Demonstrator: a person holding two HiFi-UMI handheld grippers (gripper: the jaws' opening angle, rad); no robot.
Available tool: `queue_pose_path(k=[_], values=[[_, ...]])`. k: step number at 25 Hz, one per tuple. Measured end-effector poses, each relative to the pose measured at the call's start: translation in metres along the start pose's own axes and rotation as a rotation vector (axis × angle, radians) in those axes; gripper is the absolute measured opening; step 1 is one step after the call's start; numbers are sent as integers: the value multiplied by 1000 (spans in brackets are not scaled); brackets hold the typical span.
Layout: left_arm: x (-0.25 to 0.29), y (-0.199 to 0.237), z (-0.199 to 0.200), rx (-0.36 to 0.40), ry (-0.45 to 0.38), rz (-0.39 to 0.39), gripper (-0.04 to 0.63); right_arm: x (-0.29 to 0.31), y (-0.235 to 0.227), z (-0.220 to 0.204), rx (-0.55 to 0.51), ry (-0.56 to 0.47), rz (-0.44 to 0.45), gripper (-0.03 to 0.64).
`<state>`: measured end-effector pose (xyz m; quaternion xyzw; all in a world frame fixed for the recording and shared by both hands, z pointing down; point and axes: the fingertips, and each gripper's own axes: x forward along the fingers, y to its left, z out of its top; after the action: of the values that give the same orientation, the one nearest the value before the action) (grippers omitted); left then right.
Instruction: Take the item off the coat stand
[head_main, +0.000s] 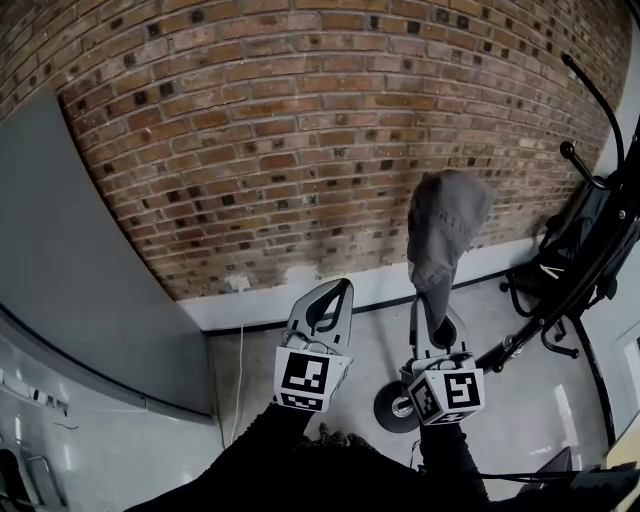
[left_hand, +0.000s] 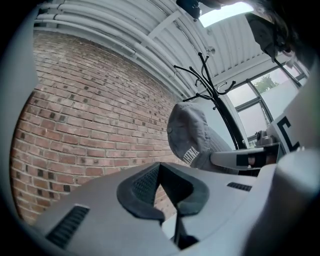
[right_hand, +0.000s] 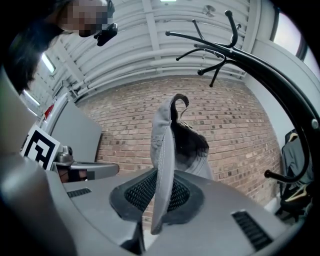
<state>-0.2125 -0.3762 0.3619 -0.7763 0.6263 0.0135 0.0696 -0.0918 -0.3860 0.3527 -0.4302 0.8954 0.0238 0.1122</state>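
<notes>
A grey cap (head_main: 447, 235) hangs free in front of the brick wall, off the black coat stand (head_main: 590, 270), which leans in from the right. My right gripper (head_main: 432, 300) is shut on the cap's brim from below. In the right gripper view the brim (right_hand: 162, 175) stands edge-on between the dark pads and the crown (right_hand: 192, 142) opens behind it. The stand's hooks (right_hand: 220, 45) are bare above. My left gripper (head_main: 340, 292) is beside it on the left, shut, holding nothing. The left gripper view shows the cap (left_hand: 192, 137) and the stand (left_hand: 210, 87) beyond its tips.
A brick wall (head_main: 300, 130) fills the background, with a grey panel (head_main: 70, 270) at the left. The stand's round base (head_main: 392, 408) rests on the floor. A black office chair (head_main: 560, 250) stands at the right by the wall. A white cable (head_main: 240, 370) runs down to the floor.
</notes>
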Motion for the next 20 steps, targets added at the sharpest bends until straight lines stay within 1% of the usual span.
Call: queue_pose_path(k=[3,6,10,20], values=[[-2,-7,-6,-5,12,-4,8,-8,1,-13,-1,40,-6,32],[-4,-13,-9,-5,19,-7,8,-13,3,-17,10,50,5,32],[-6,-16,-9,-1,22,0,8,-18,5,-16,22,54,25,32],[-12,-23,-7,4,21,9,8,-23,11,-4,-17,41,54,31]])
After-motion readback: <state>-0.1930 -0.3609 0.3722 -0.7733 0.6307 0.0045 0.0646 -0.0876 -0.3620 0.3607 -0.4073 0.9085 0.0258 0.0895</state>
